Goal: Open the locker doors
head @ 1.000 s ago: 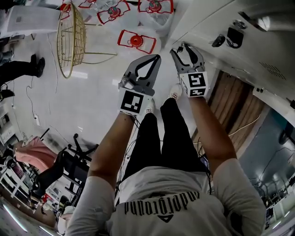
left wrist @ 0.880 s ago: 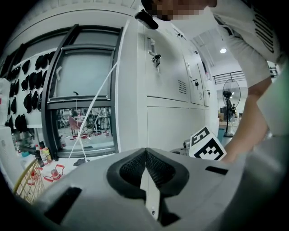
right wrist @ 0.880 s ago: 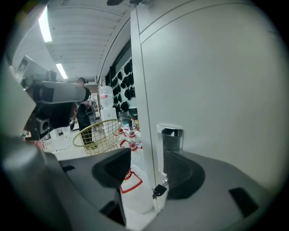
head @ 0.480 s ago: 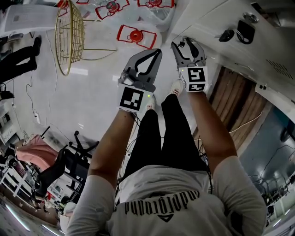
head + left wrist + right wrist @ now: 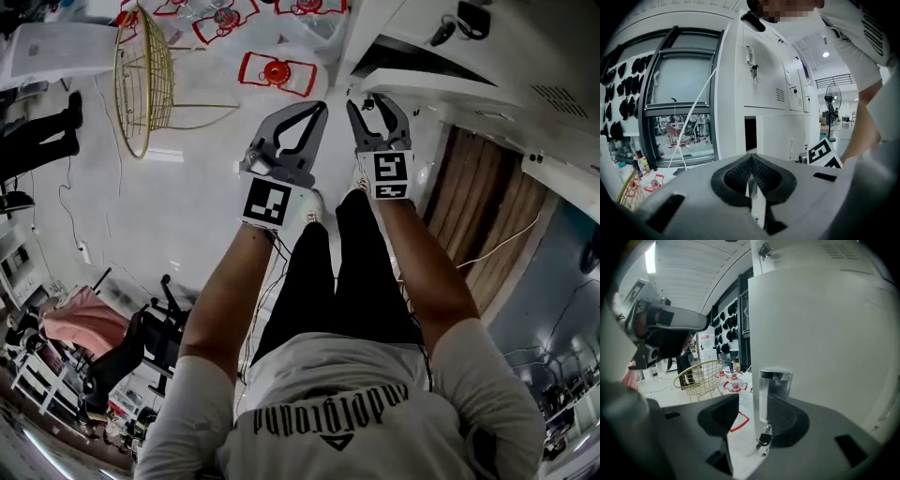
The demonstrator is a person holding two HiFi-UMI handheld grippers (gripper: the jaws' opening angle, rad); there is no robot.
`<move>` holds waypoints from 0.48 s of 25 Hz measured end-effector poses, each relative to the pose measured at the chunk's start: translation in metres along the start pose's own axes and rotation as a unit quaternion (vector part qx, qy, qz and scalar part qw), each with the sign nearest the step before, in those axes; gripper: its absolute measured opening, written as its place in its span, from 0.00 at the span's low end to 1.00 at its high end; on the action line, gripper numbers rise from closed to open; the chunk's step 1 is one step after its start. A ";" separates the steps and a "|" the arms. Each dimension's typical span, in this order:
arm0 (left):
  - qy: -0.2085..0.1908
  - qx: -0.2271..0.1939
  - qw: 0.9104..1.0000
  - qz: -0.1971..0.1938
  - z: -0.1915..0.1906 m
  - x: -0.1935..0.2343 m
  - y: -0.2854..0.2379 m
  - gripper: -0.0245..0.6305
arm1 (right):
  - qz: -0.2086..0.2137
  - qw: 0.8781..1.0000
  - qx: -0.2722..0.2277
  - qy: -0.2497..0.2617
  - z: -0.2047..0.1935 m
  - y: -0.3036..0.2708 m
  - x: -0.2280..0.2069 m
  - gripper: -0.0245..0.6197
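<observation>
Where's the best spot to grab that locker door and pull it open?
Grip the shiny handle at the free edge of the door, above the dangling key. Come straight at its face, one finger on each side: it is narrow, upright and stands out from the flat panel. The right gripper, just closing, has it between its fingers.

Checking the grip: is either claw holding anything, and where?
Nothing clamped yet. The right claw straddles the locker door's metal handle, its jaws just closing; the left claw is shut, empty.
</observation>
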State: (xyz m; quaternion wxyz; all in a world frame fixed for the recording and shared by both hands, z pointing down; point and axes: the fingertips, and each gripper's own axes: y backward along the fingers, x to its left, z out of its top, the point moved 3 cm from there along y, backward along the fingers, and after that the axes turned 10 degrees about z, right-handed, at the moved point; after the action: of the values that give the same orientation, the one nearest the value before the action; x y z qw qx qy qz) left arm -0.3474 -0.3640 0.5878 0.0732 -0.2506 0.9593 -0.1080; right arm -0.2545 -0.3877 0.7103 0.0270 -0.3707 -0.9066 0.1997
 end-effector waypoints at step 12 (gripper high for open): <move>-0.018 -0.005 0.997 -0.070 0.002 -0.044 0.059 0.05 | -0.089 0.995 0.010 -0.033 -0.041 0.077 0.028 0.22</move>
State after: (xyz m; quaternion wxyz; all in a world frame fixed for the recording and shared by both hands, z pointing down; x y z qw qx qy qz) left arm -0.3365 -0.2920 0.5755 0.0818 -0.3191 0.9386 -0.1029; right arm -0.2158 -0.3056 0.7156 0.0190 -0.2812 -0.9345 0.2175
